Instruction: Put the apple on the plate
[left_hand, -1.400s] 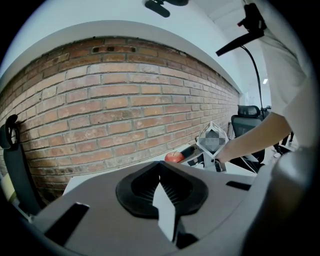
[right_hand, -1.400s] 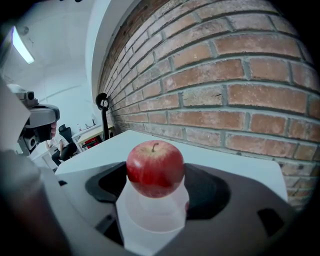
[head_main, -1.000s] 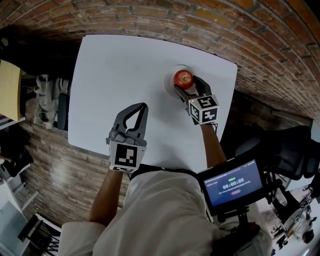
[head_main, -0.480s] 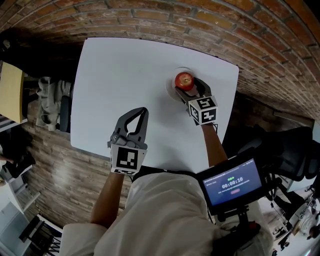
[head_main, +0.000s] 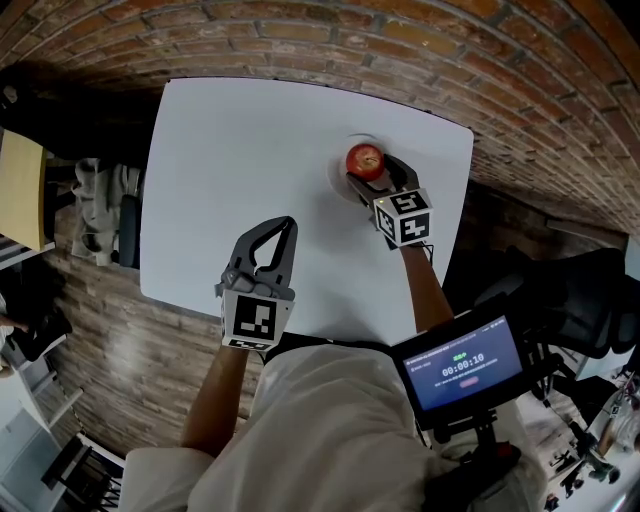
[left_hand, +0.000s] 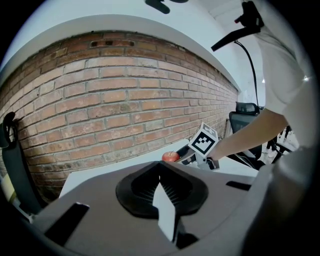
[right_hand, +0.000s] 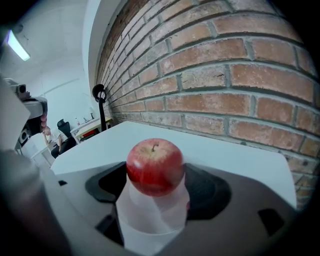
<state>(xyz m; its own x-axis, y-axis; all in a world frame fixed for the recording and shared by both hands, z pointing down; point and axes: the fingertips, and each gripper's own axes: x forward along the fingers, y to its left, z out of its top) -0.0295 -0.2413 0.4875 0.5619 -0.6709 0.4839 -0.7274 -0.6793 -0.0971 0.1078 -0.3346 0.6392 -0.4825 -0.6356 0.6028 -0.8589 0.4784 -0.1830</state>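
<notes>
**Apple gripped over plate on white table**

Watching from my remote station, I see the head view looking steeply down on a white table set against a brick wall. The right gripper reaches to the table's far right corner. Its jaws stand about one fruit's width apart and press on the red apple from both sides, stem up. The apple is over a white plate that barely stands out from the tabletop. I cannot tell whether the fruit rests on the plate or hangs just above it.

The left gripper is over the near middle of the table, well apart from the plate. Its jaws meet at the tips with nothing between them. A small lit screen shows near the right forearm.
</notes>
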